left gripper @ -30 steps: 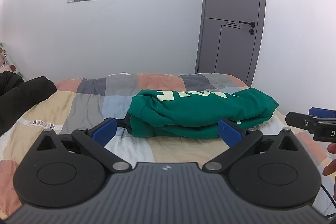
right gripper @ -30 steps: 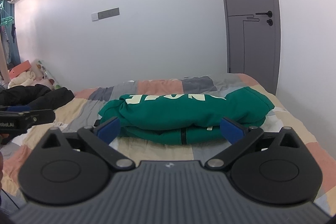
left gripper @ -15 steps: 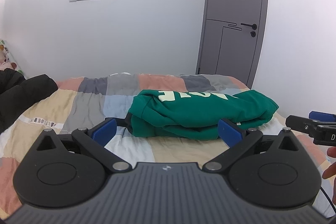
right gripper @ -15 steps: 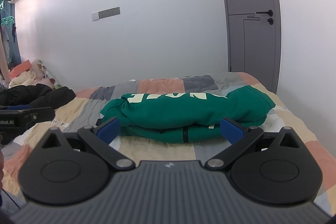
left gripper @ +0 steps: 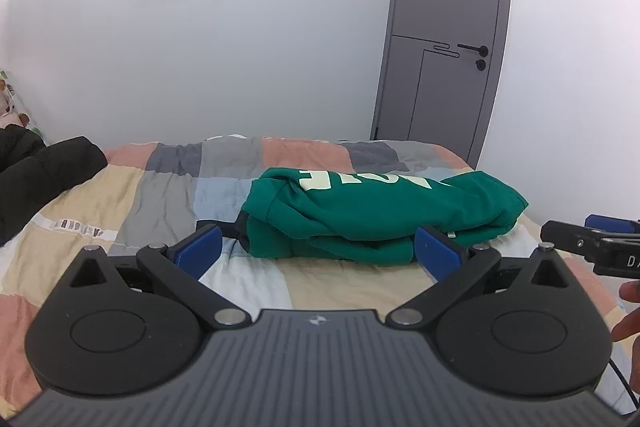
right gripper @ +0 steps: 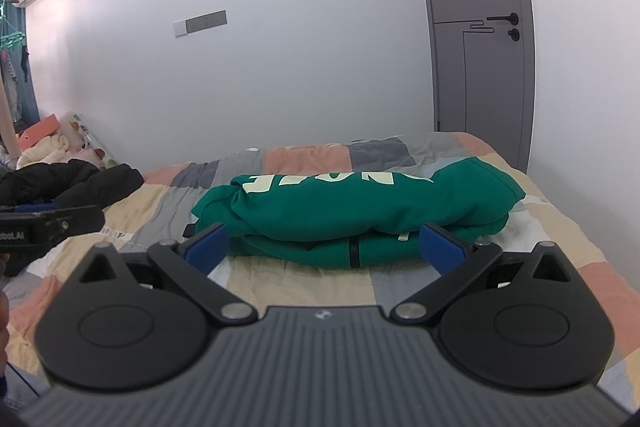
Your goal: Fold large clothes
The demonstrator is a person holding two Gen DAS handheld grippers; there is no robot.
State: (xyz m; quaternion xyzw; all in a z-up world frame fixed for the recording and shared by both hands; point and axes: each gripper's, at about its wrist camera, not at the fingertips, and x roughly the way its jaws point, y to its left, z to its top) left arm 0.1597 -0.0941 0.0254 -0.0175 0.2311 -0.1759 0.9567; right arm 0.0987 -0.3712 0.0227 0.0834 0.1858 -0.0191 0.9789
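Lying folded into a thick bundle near the middle of the bed [left gripper: 132, 203] is the green sweatshirt [left gripper: 376, 215], pale lettering showing on its top layer. You are holding the left tool [left gripper: 316, 247] just short of the bundle's near edge, its blue pads spread wide with nothing between them. Your right tool [right gripper: 326, 241] is hovering the same way, jaws parted and empty, facing the garment's front, where a dark zipper end is showing. Neither tool is touching the fabric. In the left wrist view, the right tool is poking in at the far right edge, with your fingertips [left gripper: 626, 311] just below it. A patchwork quilt in peach, grey, cream and blue is covering the bed. A black jacket [right gripper: 76, 179] is lying at the bed's left side, well apart from the sweatshirt. A grey door [left gripper: 444, 39] is standing shut behind.
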